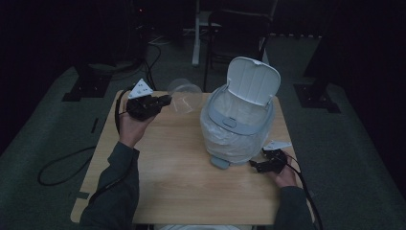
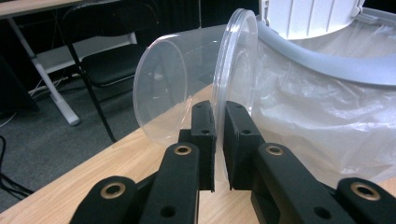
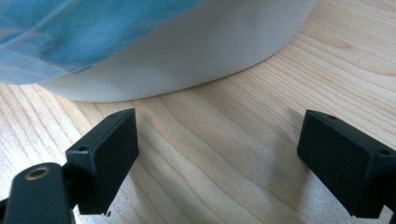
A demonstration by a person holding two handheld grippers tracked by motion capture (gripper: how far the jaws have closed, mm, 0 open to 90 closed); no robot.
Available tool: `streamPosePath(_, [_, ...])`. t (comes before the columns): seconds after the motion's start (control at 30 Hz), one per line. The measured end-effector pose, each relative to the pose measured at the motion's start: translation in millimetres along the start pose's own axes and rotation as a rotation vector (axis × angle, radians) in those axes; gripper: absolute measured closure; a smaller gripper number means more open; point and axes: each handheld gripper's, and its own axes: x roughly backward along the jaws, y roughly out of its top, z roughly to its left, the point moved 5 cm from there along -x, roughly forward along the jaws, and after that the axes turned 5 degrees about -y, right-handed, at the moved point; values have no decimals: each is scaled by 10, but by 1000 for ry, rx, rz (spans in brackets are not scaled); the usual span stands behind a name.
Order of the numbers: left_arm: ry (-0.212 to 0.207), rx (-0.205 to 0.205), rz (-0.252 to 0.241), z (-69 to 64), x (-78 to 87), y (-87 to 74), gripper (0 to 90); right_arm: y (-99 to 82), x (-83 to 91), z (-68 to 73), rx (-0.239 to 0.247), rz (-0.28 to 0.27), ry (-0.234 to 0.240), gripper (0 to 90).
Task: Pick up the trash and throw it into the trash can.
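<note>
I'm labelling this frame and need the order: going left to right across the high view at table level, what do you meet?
Left gripper → clear cup → lined bin → right gripper.

Setting: dim lab or office-type room. Evidence: grey carpet (image 1: 344,143), black folding chair (image 2: 100,60), white desk leg (image 1: 196,33), floor cables (image 1: 62,165), stand feet (image 1: 81,88), one wooden table (image 1: 182,182).

Count: one clear cup (image 2: 187,88); one lined bin (image 1: 238,125); one table (image 1: 172,177); two grippers, left (image 1: 163,101), right (image 1: 254,165).
</note>
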Motion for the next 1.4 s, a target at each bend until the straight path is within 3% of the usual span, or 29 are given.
streamPosePath(1.4, [-12, -63, -62, -119, 98, 453, 844, 0, 0, 0, 0, 0, 0, 117])
